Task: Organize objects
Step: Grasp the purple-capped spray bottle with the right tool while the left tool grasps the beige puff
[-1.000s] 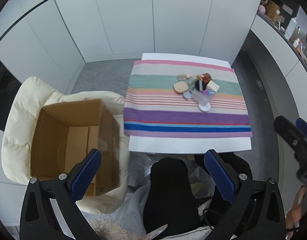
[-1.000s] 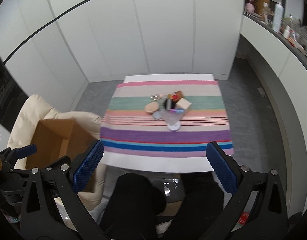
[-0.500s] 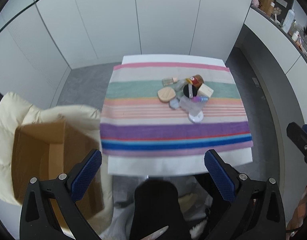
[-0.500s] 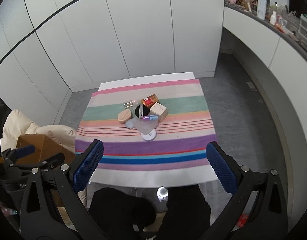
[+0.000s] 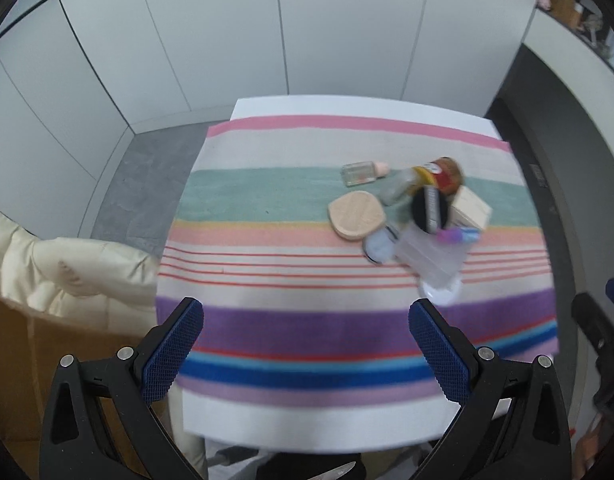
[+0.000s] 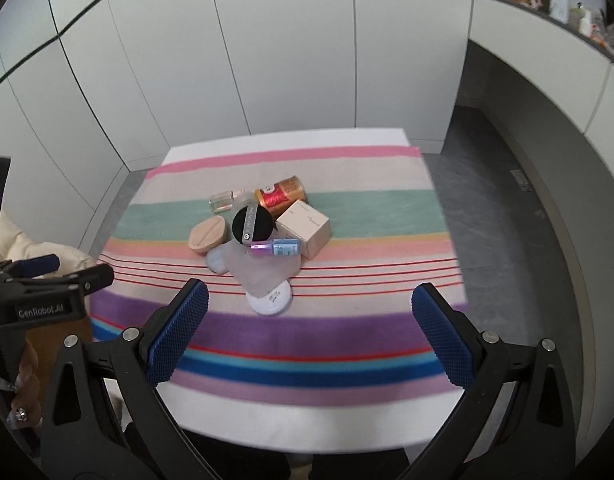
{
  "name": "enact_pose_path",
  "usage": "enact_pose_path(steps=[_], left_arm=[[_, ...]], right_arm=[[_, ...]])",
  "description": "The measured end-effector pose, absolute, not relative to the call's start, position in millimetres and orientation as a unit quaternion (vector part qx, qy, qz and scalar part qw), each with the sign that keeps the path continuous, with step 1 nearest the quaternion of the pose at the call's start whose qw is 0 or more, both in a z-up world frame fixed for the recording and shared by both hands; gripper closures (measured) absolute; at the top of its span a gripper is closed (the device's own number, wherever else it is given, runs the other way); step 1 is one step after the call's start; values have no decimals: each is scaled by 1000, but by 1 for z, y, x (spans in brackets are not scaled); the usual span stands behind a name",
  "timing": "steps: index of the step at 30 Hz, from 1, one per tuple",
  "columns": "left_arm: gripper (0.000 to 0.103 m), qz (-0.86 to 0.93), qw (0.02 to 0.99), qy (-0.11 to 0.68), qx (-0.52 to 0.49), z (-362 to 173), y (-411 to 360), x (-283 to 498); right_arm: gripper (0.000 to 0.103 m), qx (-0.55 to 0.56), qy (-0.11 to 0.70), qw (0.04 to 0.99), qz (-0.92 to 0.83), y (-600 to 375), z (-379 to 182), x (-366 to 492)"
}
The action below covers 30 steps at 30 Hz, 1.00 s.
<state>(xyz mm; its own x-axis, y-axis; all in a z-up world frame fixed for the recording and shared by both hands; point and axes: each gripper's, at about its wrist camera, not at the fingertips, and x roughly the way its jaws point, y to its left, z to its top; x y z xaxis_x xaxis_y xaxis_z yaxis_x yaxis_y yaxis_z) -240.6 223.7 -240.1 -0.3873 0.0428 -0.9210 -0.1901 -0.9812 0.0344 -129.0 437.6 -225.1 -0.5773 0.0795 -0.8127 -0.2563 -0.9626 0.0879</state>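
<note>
A pile of small cosmetics lies on a striped cloth (image 6: 347, 332) over a white table: a tan compact (image 6: 208, 235), a black round puff case (image 6: 253, 225), a beige box (image 6: 303, 228), a red and gold tin (image 6: 281, 193), a small glass bottle (image 6: 222, 201), a clear pouch (image 6: 263, 270) and a white round disc (image 6: 269, 300). The pile also shows in the left wrist view, with the tan compact (image 5: 357, 217) nearest. My left gripper (image 5: 305, 322) and my right gripper (image 6: 307, 306) are both open and empty, above the table's near edge.
A cardboard box (image 5: 47, 360) sits on a cream padded chair (image 5: 67, 264) left of the table. White cabinet doors (image 6: 267, 60) stand behind. A curved white counter (image 6: 547, 92) with bottles runs along the right. The left gripper shows at the left edge of the right wrist view (image 6: 47, 280).
Both grippers have moved forward toward the table, so the pile looks larger. The cardboard box has slid to the left edge of the left wrist view. Both grippers stay open.
</note>
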Motion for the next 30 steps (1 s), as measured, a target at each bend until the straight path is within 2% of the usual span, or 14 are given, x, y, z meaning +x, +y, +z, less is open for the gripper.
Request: enact_pose_path(steps=[5, 10, 12, 14, 20, 24, 25, 26, 27, 30], left_arm=[[0, 819, 69, 60, -566, -286, 233, -269], [0, 810, 66, 51, -581, -321, 238, -293], [0, 807, 65, 46, -586, -332, 238, -302], [0, 805, 64, 42, -588, -341, 237, -309], [0, 801, 67, 31, -594, -356, 238, -321], [0, 804, 68, 32, -590, -359, 243, -323], [0, 805, 69, 32, -589, -359, 245, -324], [0, 804, 70, 32, -589, -360, 247, -324], [0, 804, 71, 31, -590, -361, 250, -324], [0, 805, 73, 29, -588, -362, 254, -327]], right_arm=[[1, -454, 94, 84, 882, 428, -273, -170], [11, -477, 103, 94, 868, 428, -317, -208], [20, -486, 108, 99, 862, 430, -332, -219], [22, -493, 110, 98, 858, 430, -344, -227], [22, -487, 99, 97, 863, 424, -354, -236], [23, -485, 120, 95, 861, 425, -354, -239], [25, -485, 122, 98, 860, 426, -354, -240], [36, -484, 122, 100, 861, 426, -355, -241], [42, -479, 126, 95, 863, 427, -355, -242], [42, -476, 121, 98, 865, 428, -355, -242]])
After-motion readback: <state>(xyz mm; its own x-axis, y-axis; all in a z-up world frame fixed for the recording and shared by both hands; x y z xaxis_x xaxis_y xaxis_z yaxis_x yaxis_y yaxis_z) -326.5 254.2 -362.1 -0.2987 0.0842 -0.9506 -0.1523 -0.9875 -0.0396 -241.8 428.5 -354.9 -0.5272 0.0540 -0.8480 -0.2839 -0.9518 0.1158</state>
